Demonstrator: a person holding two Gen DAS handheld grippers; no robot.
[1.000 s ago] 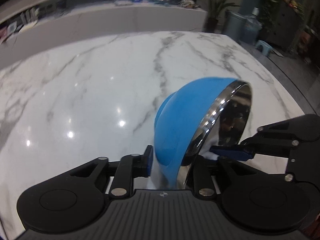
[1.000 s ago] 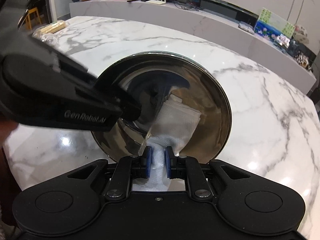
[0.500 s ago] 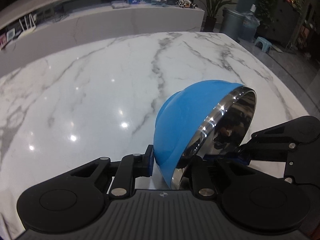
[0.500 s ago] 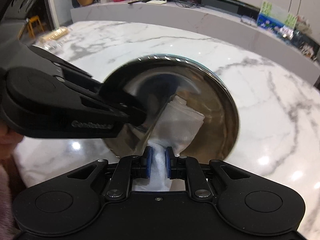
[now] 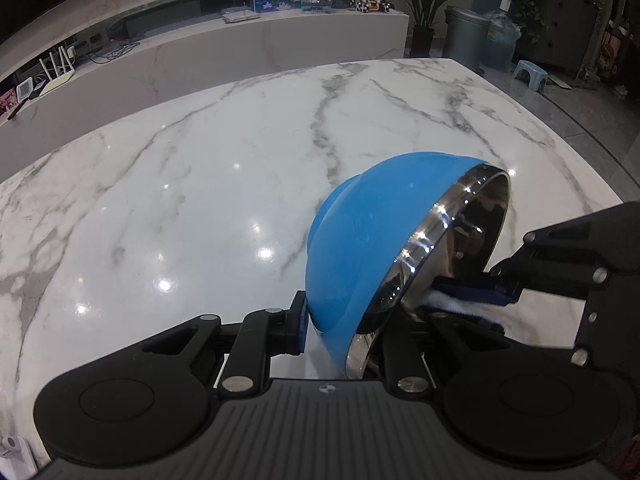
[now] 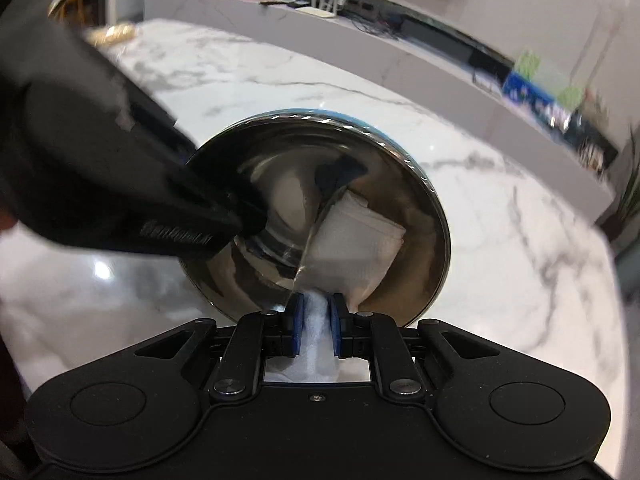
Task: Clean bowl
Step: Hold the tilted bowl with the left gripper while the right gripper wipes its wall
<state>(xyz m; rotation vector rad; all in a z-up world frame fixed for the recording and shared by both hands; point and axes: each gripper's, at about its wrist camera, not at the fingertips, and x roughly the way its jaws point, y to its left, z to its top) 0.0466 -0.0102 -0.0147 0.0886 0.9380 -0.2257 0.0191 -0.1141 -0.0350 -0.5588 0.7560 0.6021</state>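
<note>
My left gripper (image 5: pixel 344 328) is shut on the rim of a bowl (image 5: pixel 368 236), blue outside and shiny steel inside, held tilted on its side above the marble table (image 5: pixel 200 184). In the right wrist view the bowl's steel inside (image 6: pixel 280 184) faces me, and the left gripper (image 6: pixel 224 216) grips its left rim. My right gripper (image 6: pixel 314 322) is shut on a white cloth (image 6: pixel 356 244) that presses against the bowl's inner wall. The right gripper (image 5: pixel 480 292) with the cloth also shows in the left wrist view at the bowl's mouth.
The marble table's right edge (image 5: pixel 580 152) drops to a grey floor with a small stool (image 5: pixel 530 76) and a bin (image 5: pixel 466 36). A low white counter (image 5: pixel 240 60) runs behind the table. A yellowish packet (image 6: pixel 114 34) lies at the table's far left.
The bowl and both grippers have shifted over the table. The cloth has slid to the right and higher on the bowl's inner wall. Both grips are unchanged.
</note>
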